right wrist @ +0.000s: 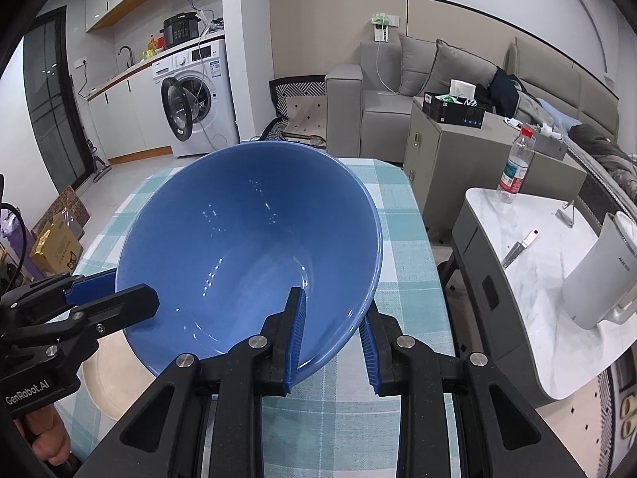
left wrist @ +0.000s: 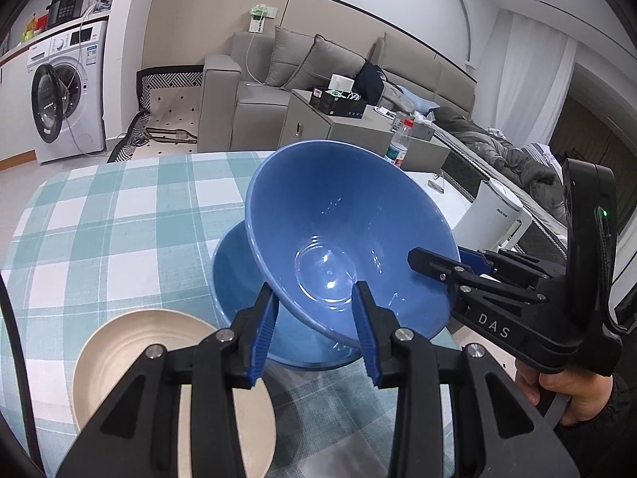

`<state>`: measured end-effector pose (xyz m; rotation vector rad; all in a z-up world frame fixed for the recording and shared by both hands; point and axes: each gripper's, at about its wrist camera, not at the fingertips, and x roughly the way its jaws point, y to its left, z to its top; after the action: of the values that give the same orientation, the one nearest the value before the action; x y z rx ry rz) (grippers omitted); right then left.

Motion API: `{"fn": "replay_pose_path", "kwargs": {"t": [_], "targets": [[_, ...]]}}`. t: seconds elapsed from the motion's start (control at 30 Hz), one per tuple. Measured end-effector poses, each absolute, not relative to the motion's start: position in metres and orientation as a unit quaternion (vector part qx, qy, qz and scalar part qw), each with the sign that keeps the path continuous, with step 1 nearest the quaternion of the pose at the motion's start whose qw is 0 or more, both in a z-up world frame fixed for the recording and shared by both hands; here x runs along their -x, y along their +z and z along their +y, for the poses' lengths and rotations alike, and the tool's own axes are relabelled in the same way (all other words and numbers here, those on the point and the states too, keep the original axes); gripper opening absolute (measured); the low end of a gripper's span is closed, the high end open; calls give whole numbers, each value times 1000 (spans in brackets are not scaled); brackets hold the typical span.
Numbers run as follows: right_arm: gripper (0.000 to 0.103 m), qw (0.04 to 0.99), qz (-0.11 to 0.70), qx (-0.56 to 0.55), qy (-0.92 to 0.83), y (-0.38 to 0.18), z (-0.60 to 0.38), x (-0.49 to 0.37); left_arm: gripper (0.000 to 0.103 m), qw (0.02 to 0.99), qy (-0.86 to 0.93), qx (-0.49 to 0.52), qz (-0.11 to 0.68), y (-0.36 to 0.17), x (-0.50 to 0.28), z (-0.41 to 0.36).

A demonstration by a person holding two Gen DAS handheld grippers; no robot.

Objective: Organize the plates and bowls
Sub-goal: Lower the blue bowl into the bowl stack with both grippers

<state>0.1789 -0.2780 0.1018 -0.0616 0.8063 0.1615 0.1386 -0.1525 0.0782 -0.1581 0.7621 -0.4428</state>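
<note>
A blue bowl (left wrist: 342, 235) (right wrist: 247, 255) is held tilted above the checked table. Both grippers straddle its rim, one finger inside and one outside. My left gripper (left wrist: 314, 318) straddles the near rim; in the right wrist view it comes in from the left (right wrist: 115, 296). My right gripper (right wrist: 332, 326) straddles the rim at its right side, seen at the right in the left wrist view (left wrist: 450, 267). Under the bowl a second blue dish (left wrist: 243, 275) rests on the table. A cream plate (left wrist: 131, 362) (right wrist: 103, 374) lies nearer, partly hidden by the fingers.
The table has a teal and white checked cloth (left wrist: 119, 223). To the right stands a marble side table (right wrist: 529, 255) with a white kettle (right wrist: 597, 275), a water bottle (right wrist: 515, 167) and a knife (right wrist: 517, 249). A sofa and a washing machine stand behind.
</note>
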Motion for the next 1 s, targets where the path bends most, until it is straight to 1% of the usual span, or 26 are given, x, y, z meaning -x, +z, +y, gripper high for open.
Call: {"fn": "replay_pose_path", "kwargs": {"t": [0.63, 0.83, 1.0], "targets": [[28, 901, 422, 38, 87, 72, -272, -201, 36, 896, -191, 74, 394, 55, -149, -147], [28, 898, 429, 58, 80, 62, -264, -204, 36, 894, -186, 70, 402, 49, -151, -148], [32, 897, 428, 71, 78, 57, -259, -206, 36, 891, -187, 70, 409, 44, -154, -149]]}}
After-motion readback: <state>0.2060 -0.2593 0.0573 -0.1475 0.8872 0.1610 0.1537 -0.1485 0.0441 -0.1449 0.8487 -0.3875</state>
